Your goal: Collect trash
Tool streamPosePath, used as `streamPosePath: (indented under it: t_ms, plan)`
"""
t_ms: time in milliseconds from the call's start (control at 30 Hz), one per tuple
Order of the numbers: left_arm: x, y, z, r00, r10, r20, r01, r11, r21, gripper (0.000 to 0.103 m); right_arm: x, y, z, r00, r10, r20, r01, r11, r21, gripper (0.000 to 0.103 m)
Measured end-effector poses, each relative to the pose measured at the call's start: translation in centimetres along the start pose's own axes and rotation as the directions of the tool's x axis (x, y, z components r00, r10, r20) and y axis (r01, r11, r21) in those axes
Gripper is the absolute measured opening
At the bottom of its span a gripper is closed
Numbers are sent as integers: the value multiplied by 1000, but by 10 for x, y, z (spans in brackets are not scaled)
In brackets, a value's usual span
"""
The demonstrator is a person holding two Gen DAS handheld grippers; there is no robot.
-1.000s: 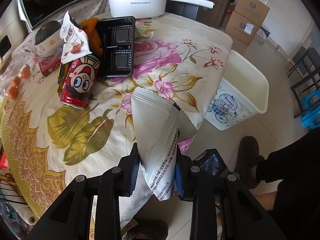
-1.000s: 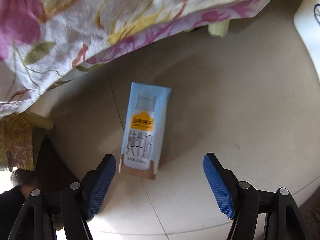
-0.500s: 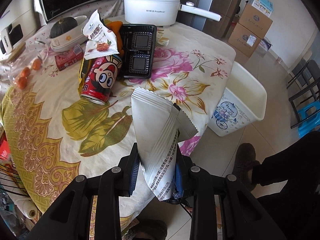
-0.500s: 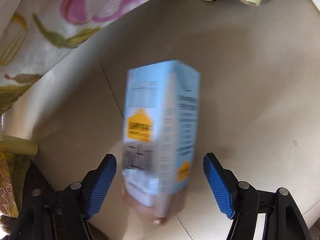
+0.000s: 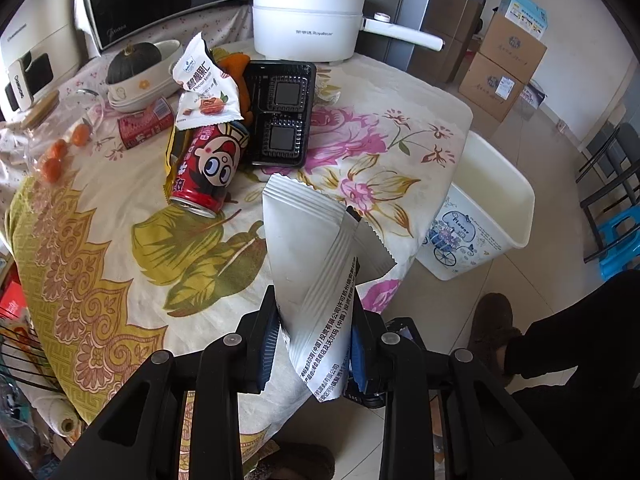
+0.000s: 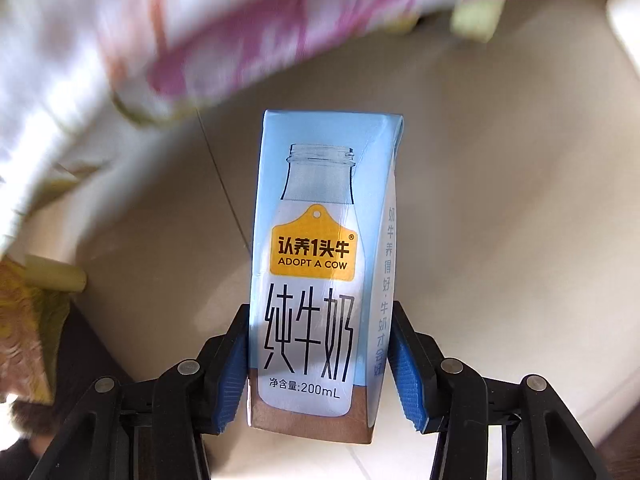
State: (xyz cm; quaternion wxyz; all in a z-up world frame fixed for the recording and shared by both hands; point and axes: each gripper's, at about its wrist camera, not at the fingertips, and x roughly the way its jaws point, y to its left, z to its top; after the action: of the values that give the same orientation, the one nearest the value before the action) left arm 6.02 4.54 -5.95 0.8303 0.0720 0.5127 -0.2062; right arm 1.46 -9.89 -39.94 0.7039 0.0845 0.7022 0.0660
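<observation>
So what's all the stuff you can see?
wrapper: 1, white, in left gripper
carton: 1, blue, in right gripper
can: 1, red, lying on table
nut bag: 1, white, behind can
tray: 1, black, mid-table
pot: 1, white, table's far edge
bin: 1, white, floor right of table
boxes: 2, brown, stacked by wall
left gripper: shut on wrapper
right gripper: jaws just closed on carton

Right gripper point(image 6: 318, 364): jaws have just been closing and the blue pads now press both sides of the milk carton point(image 6: 320, 264) (pale blue, bottle graphic, yellow label) at centre frame. Beige tiled floor point(image 6: 500, 200) behind. Blurred floral tablecloth point(image 6: 200, 32) across upper left.
</observation>
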Motion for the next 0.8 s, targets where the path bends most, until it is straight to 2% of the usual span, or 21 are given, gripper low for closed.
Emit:
streamPosePath:
  t_ms: [300,400,633,800]
  plan:
    - [-1,-21,9,1000,-18,22,18,1000,-1,32,-113,-42,8,996,-80,31,81,995,-60,54]
    - [-1,-30,14,999,-27,31,27,1000,-7,32,-148,-54,6,995,-82,53,86,994,-72,54]
    - [3,-56,30,998,-46,48,46,999,7,32,-213,-65,-1,986,-34,162,42,998,-51,54]
    - [13,-72,42,998,-45,47,44,999,15,32,-281,-98,22,959,-12,283,16,1000,-14,54]
